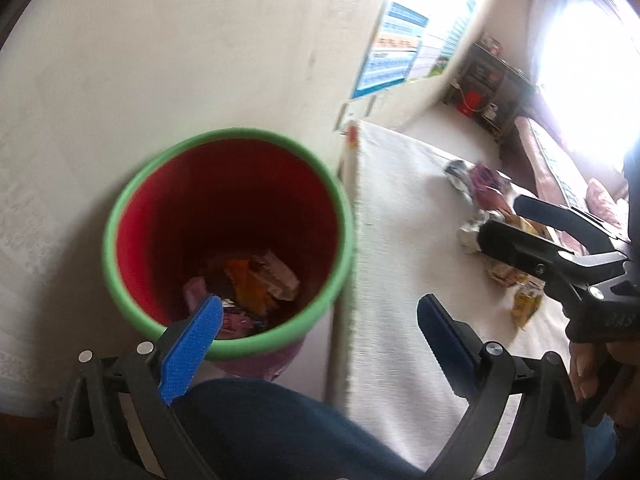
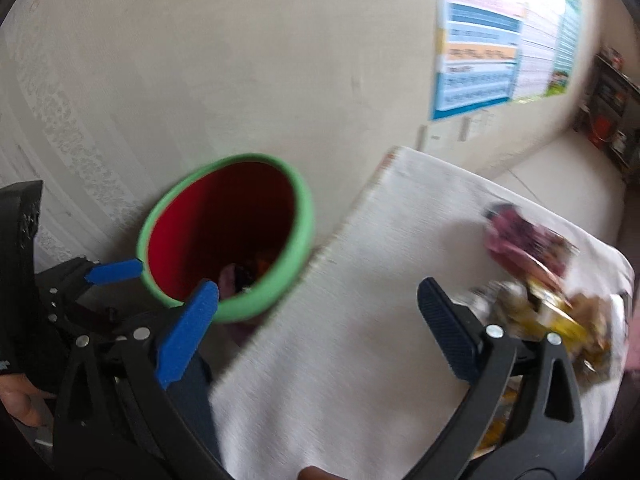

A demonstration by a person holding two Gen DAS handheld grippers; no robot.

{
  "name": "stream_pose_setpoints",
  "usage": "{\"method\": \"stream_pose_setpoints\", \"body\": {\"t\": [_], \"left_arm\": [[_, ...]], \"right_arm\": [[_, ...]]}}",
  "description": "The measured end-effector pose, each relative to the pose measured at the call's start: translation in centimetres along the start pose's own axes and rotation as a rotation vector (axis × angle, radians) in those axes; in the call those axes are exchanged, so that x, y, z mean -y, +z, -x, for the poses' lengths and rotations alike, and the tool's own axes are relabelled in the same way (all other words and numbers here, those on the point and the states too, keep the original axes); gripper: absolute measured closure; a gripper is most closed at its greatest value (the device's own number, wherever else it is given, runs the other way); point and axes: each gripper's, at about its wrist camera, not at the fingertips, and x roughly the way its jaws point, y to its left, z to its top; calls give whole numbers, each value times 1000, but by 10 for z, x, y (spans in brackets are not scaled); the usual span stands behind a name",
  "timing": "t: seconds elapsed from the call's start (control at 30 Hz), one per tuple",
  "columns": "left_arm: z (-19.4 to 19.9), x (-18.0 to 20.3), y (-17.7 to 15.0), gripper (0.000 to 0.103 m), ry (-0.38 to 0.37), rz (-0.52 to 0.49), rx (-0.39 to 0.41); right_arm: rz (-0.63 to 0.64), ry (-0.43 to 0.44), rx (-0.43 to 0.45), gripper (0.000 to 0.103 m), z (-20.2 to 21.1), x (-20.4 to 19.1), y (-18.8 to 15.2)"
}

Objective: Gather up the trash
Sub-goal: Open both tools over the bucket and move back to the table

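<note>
Left gripper [image 1: 320, 312]: fingers spread wide, empty, with the red bin [image 1: 228, 240] beyond its left finger. Right gripper [image 2: 320, 312]: fingers spread wide, empty. Wrapper pile [image 2: 552, 280] lies on the white cloth [image 2: 360, 360] beyond its right finger.

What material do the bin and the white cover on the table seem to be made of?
Bin: probably plastic, with smooth red walls and an even green rim. Cover: likely woven cloth, matte, with fine ribbed lines and a soft edge, though blur leaves it uncertain.
</note>
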Motion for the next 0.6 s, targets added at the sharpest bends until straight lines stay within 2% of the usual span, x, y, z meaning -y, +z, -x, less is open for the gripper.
{"method": "stream_pose_setpoints", "body": {"t": [0.4,0.6], "left_arm": [[-4,99,-1,9,-99,-168,-7],[-24,147,4,10,-143,-246,-40]], "right_arm": [[-209,-234,8,5,69,141,-78],[-302,-319,37,5,97,196,-98]]}}
